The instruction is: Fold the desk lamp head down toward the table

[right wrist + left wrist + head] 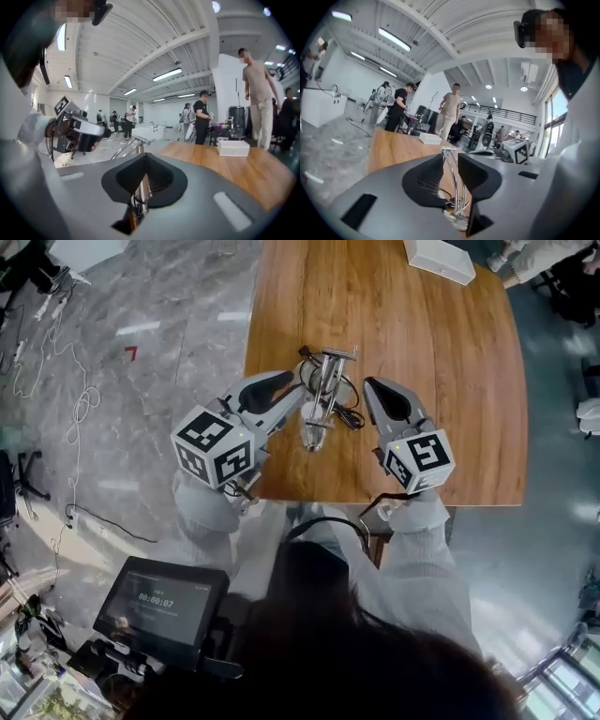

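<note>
The desk lamp (323, 390), a chrome double-rod arm with a short crossbar on top and a pale part at its lower end, stands near the front edge of the wooden table (441, 381). My left gripper (302, 390) is at the lamp's left. In the left gripper view its jaws (451, 157) stand apart, with the chrome rods (457, 187) showing in the gap and no pad visibly pressing on them. My right gripper (368, 383) sits just right of the lamp. Its jaws (143, 157) meet at the tips, and a rod (139, 187) shows beyond them.
A black cord (349, 413) coils at the lamp's foot. A white box (439, 259) lies at the table's far end. Cables trail over the grey floor (75, 409) to the left. Several people stand in the room beyond the table (450, 112).
</note>
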Available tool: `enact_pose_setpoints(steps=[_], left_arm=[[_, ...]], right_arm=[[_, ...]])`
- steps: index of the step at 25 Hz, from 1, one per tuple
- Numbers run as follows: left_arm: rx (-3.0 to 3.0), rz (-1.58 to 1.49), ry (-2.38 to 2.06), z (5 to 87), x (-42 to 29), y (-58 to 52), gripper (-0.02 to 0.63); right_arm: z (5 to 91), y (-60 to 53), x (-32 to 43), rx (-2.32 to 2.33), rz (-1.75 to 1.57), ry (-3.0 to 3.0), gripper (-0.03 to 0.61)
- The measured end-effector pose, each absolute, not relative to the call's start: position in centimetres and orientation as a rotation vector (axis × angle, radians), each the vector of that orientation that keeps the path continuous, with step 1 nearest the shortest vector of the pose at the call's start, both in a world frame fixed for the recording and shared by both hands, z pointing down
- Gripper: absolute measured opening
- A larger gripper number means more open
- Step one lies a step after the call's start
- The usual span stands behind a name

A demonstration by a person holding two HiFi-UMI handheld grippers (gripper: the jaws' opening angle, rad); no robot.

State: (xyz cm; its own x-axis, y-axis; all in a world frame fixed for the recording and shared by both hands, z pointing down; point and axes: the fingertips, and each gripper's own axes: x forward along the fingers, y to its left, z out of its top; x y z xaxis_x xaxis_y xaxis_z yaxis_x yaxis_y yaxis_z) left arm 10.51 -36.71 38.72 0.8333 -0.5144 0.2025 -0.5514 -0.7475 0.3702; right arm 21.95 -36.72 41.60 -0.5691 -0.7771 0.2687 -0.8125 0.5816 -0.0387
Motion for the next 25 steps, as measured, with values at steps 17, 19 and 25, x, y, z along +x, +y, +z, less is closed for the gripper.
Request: enact_pose_setpoints(steps=[17,19,25], left_arm=[[2.674,0.034,-1.218,30.2,13.7,-33.2,0.002],[2.676,0.037,-1.219,30.3,13.7,-33.0,0.002],[2.676,0.055,-1.222,30.6,13.9,-32.7,0.002]], right_arm=[[30.3,-32.1,18.7,1.567,0.149,-2.668,0.0],[30.4,-31.8,18.6,1.557,0.141,-2.668,0.0],[30.4,-31.5,18.7,1.544,0.146,-2.678,0.0]])
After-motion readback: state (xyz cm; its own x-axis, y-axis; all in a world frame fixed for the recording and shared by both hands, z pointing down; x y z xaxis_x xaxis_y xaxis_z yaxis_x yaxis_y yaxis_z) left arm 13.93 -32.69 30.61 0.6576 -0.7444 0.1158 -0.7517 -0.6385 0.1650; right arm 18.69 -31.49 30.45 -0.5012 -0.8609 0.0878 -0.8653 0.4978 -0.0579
